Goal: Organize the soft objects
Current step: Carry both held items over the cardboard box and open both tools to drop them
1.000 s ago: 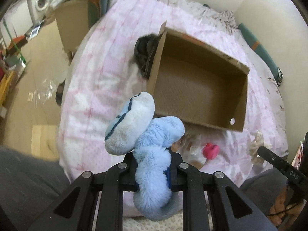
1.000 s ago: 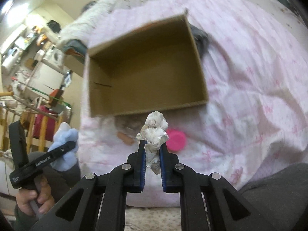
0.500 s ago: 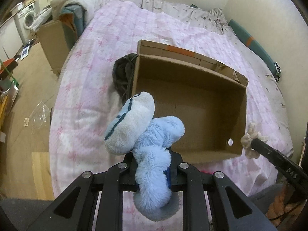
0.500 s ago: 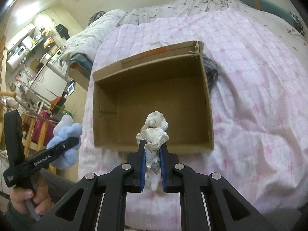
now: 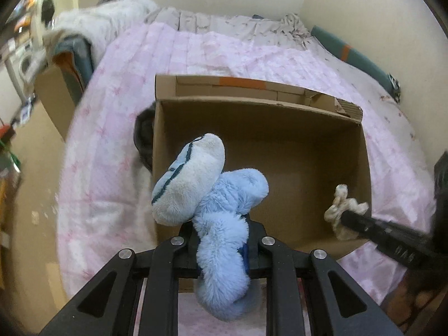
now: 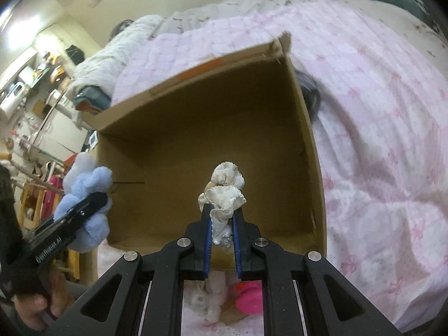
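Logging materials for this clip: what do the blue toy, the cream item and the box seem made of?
Blue-and-white fluffy toy: plush, long fuzzy pile. Cream ruffled item: probably soft fabric, with scalloped frilly edges. Open brown box: matte corrugated cardboard, fluting visible at a torn corner.

The room is lit softly and evenly, rather dim, with a warm tone. A bright ceiling lamp (image 6: 21, 26) glares in the upper left corner of the right wrist view. The inside of the cardboard box (image 6: 196, 145) is in shadow. Both views bend strongly at the edges, with dark corners. The box rim and the left background look blurred.
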Available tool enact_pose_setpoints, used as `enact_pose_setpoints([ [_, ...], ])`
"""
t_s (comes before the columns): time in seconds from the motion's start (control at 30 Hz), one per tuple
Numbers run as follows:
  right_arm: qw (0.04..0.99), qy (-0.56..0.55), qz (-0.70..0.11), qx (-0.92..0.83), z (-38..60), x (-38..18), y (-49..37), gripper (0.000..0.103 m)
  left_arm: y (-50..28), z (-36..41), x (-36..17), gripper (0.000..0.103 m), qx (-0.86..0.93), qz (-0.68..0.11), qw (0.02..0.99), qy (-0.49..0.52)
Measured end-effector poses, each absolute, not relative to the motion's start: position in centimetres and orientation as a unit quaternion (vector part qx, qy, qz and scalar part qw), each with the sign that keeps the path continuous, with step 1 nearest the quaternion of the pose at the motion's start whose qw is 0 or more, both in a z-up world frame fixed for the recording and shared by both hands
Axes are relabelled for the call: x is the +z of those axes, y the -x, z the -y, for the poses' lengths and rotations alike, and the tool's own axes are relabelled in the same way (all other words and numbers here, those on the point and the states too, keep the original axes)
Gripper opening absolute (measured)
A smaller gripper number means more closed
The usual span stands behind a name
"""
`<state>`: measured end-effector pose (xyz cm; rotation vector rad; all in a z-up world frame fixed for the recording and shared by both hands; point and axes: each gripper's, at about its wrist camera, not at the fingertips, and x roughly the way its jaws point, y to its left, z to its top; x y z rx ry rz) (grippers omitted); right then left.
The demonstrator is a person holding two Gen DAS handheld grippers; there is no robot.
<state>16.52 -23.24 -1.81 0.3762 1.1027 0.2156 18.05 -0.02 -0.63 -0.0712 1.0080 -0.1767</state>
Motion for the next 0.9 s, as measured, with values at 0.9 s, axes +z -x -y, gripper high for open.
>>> enact_pose_setpoints([
  [0.9,0.826,-0.129,-0.537,0.112,21.8,-3.0,-17.2,0.015,-18.4,0.6,-4.0,0.044,-0.048,-0.521,0.852,0.028],
])
